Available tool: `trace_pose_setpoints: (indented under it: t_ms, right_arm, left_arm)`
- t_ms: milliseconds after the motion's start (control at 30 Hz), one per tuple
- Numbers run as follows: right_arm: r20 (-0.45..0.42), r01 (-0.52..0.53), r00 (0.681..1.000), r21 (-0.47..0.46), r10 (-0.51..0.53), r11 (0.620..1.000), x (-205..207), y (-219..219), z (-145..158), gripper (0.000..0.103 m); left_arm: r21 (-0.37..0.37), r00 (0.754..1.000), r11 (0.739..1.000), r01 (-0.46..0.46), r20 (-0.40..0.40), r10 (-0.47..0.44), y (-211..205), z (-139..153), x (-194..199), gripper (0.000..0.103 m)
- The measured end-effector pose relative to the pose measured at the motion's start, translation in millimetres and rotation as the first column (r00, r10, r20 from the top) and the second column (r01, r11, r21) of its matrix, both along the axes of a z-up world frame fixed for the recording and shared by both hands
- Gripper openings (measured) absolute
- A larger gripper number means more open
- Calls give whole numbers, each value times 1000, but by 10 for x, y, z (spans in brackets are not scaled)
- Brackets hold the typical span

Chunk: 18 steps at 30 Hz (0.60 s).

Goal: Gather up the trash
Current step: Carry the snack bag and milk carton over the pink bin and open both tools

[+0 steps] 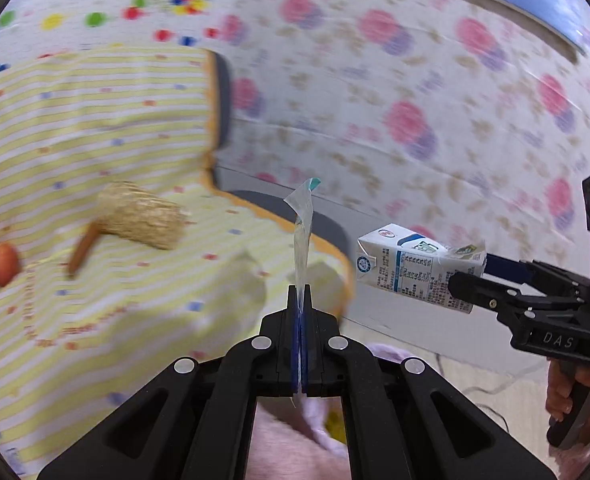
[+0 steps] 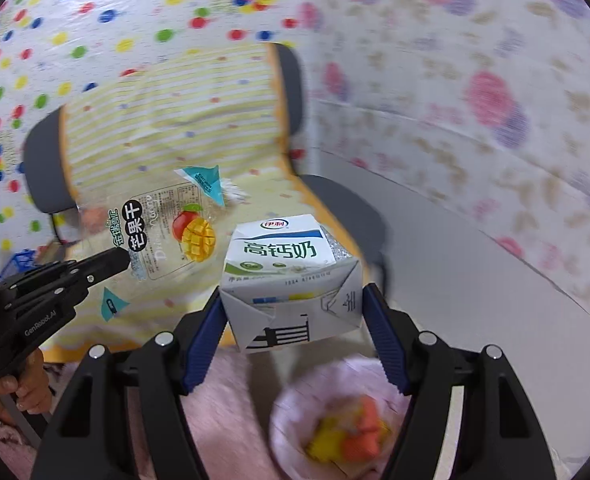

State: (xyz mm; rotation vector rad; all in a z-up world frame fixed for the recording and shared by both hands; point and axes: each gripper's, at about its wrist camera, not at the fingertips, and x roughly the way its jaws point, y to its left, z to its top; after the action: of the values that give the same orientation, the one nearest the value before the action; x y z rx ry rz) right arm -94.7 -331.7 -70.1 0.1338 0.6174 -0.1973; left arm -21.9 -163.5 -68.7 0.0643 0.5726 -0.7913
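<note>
plainly risky: left tool (image 1: 301, 300) pinched thin on dried mango wrapper (image 2: 167, 232), right tool (image 2: 291, 312) clamped on milk carton (image 2: 291, 280), both aloft above trash bag (image 2: 335, 420); could slip free, miss, land on chair (image 1: 95, 160).

This is looking like a home room dressed up for recording: floral sheets (image 1: 395, 92) and a dotted sheet (image 2: 95, 12) are hanging as walls, a grey chair (image 2: 291, 80) is wearing a yellow striped cloth (image 1: 95, 120), and a pink rug (image 2: 231, 392) is lying on the grey floor (image 2: 475, 264).
</note>
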Motion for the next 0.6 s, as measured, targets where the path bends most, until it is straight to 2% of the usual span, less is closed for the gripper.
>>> trace_pose_setpoints:
  t_ms: [200,433,533,600]
  right_arm:
    - [-48,117,992,30,-116,993,-399,-320,-181,67]
    - [-94,166,982,42,-161,985,-491,-522,-372,68]
    - [-112,164,981,54,-158,985,-440,-584,-469,70]
    - [-134,179,977,72,-168,981,-370,-650,-569,70]
  left_arm:
    - [33,992,992,118,-47,-117,-421,-213,-178,1]
    - [66,979,979,191,-78,-186,-748,-355,-224,1]
    - [75,972,973,217,-111,-208,-879,-423,-187,5]
    - [86,968,971,223,-141,-209,-953,-473,-141,19]
